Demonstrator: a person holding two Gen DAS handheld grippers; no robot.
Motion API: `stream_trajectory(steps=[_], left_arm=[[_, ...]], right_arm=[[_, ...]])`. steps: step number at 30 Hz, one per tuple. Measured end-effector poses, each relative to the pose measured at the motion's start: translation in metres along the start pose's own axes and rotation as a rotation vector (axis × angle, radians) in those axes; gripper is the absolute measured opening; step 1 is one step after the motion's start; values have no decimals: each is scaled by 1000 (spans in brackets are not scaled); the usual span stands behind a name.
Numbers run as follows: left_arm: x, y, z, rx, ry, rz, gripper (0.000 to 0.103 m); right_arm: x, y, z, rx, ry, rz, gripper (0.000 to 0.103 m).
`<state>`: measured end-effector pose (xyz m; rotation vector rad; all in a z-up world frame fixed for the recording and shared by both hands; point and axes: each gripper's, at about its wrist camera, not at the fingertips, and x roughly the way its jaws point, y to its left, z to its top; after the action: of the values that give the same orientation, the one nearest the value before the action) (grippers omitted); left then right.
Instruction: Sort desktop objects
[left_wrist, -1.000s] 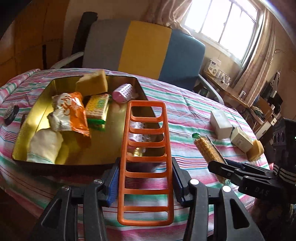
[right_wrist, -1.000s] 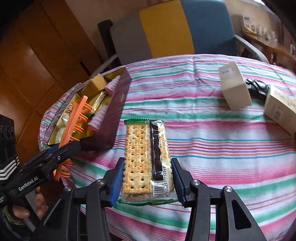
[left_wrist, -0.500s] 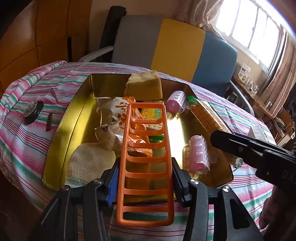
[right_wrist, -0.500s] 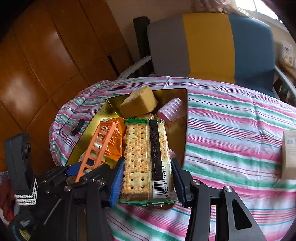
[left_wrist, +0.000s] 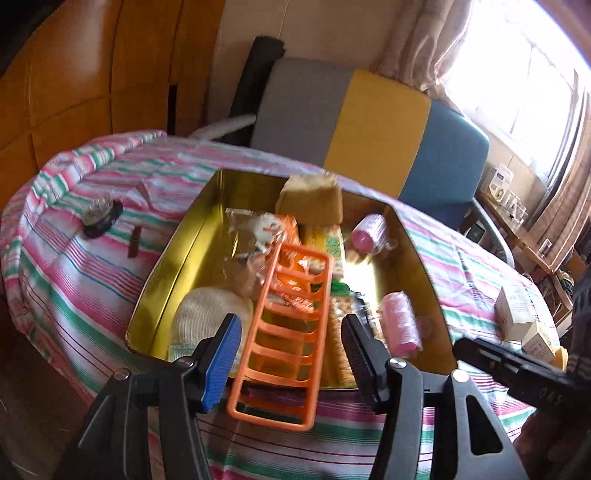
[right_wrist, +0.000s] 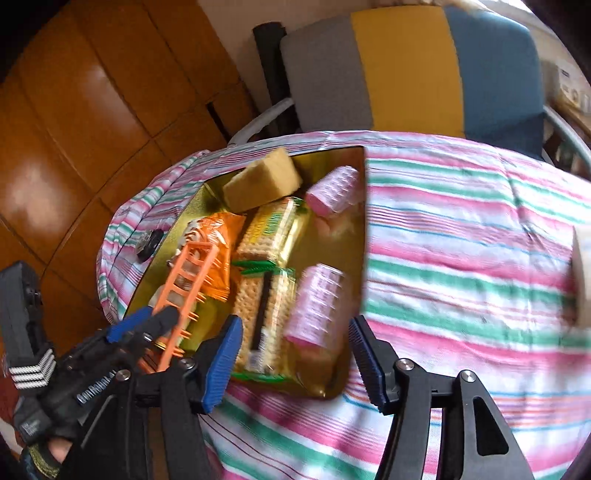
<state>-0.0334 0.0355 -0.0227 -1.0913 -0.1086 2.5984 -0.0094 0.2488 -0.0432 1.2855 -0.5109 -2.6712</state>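
**Both grippers part over the gold tin**

The left gripper (left_wrist: 291, 354) has just been opening; its jaws stand apart, clear of the orange rack (left_wrist: 284, 332) between them. The rack tilts, its long axis running away from the gripper, far end over the snacks and near end past the rim of the gold tin (left_wrist: 177, 240). The right gripper (right_wrist: 295, 358) has also just been opening, nothing pressed by its pads. Below it the cracker packet (right_wrist: 264, 317) lies in the tin, long axis pointing away, a dark strip with blurred print down its middle, beside a pink roll (right_wrist: 317, 306). "GenRobot" reads on the left gripper's body in the right wrist view. The tin rests on a pink, green and white striped tablecloth (right_wrist: 461, 258); behind it stand a grey, yellow and blue chair (left_wrist: 369, 125), wood panelling and a bright window.
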Motion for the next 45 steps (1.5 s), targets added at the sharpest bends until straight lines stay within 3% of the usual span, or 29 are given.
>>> stream_trajectory(steps=[3,5,11,15,18,21,25,29,35,40,42,45], left_arm=[[-10,-28,-7,77,-2,-91,62],[-5,-54,-18,158,51,-174,62],[16,-129,-70,380,224,-313,62],[24,-157,-99,487,299,-318,62],[30,-161,-109,513,333,-300,62],[31,-162,-114,528,339,-285,62],[33,-164,-115,544,333,-272,62],[35,-164,-114,548,328,-271,63],[37,-163,-114,540,316,-285,66],[39,-162,-114,537,309,-294,66],[39,-161,-114,530,306,-300,66],[39,-160,-115,522,299,-306,66]], right_arm=[[-18,-31,-19,69,-12,-19,67],[-33,-58,-34,134,-16,-34,70],[-93,-154,-87,356,-67,-177,71],[-149,-214,-114,501,-153,-297,73],[-190,-250,-126,600,-240,-372,74],[-223,-281,-127,674,-326,-426,77],[-246,-307,-103,687,-400,-463,81],[-244,-323,-59,626,-407,-478,82],[-194,-334,3,512,-298,-452,82],[-141,-335,20,454,-172,-472,85],[-132,-326,17,411,-158,-525,87],[-130,-303,13,346,-152,-509,91]])
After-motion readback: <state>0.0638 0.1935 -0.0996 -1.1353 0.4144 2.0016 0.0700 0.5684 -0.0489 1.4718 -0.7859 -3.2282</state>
